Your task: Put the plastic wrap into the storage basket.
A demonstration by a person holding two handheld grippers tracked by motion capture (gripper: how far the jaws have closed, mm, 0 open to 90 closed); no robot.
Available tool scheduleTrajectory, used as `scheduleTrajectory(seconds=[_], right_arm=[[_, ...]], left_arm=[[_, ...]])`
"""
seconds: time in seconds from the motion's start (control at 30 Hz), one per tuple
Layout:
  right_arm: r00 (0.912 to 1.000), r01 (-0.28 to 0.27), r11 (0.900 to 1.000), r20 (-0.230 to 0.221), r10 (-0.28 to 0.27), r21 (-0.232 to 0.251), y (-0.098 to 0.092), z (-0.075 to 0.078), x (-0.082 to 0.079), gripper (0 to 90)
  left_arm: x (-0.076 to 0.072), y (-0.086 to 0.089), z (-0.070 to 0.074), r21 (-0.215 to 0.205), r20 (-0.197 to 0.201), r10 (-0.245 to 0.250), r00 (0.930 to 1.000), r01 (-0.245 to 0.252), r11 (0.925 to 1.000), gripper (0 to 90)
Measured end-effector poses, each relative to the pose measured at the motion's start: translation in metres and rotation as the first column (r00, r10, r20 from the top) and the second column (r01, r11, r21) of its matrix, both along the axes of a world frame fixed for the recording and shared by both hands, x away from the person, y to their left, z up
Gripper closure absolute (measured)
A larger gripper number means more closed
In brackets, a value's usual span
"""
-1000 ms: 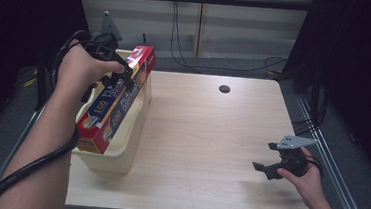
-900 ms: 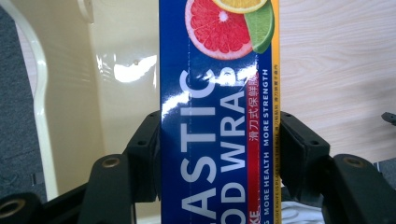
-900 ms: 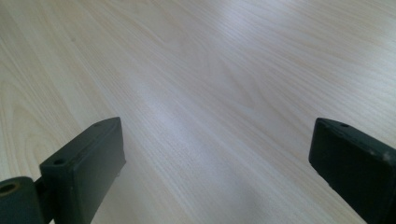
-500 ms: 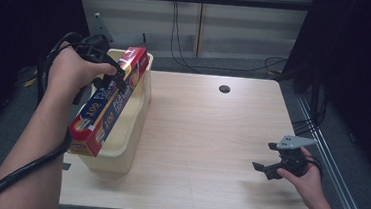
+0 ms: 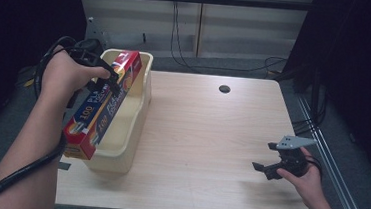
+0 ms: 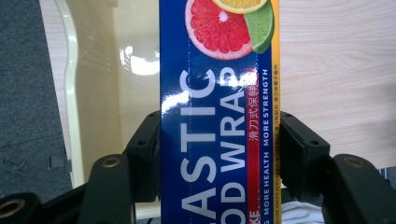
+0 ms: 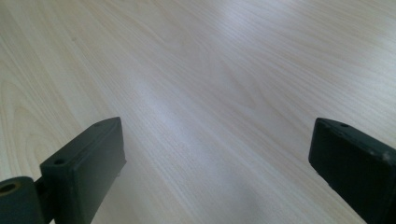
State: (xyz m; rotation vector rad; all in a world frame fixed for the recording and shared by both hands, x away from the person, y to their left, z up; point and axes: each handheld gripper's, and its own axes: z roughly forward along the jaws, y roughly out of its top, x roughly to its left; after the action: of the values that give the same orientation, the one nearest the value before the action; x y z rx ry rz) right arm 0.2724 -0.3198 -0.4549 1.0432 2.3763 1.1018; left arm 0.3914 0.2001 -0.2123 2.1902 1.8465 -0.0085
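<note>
Fingers [image 6: 144, 154] of left gripper [image 5: 106, 80] clamped on plastic wrap box [image 5: 104, 103], seemingly above tub [image 5: 140, 106]; right gripper [image 5: 275, 161] agape

Pale wood table [image 5: 211, 136], grey floor [image 5: 1, 120], possibly panelled wall [image 5: 240, 23]

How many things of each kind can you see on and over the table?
Plastic wrap box: 1
Cream tub: 1
Grippers: 2, the left gripper shut on the box, the right gripper open over the table
Total: 4
</note>
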Motion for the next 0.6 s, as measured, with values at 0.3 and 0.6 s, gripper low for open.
scheduleTrajectory(seconds=[0.3, 0.6], right_arm=[[1.0000, -0.004, 1.000, 0.008, 0.004, -0.001, 0.001, 0.000, 0.001, 3.4], [1.0000, -0.003, 1.000, 0.004, 0.003, -0.006, 0.001, 0.000, 0.000, 3.4]], left_arm=[[0.001, 0.003, -0.008, 0.001, -0.011, 0.002, 0.9999, -0.002, 1.0000, 41.2], [0.002, 0.005, -0.018, -0.005, -0.024, 0.006, 0.9997, -0.006, 1.0000, 41.2]])
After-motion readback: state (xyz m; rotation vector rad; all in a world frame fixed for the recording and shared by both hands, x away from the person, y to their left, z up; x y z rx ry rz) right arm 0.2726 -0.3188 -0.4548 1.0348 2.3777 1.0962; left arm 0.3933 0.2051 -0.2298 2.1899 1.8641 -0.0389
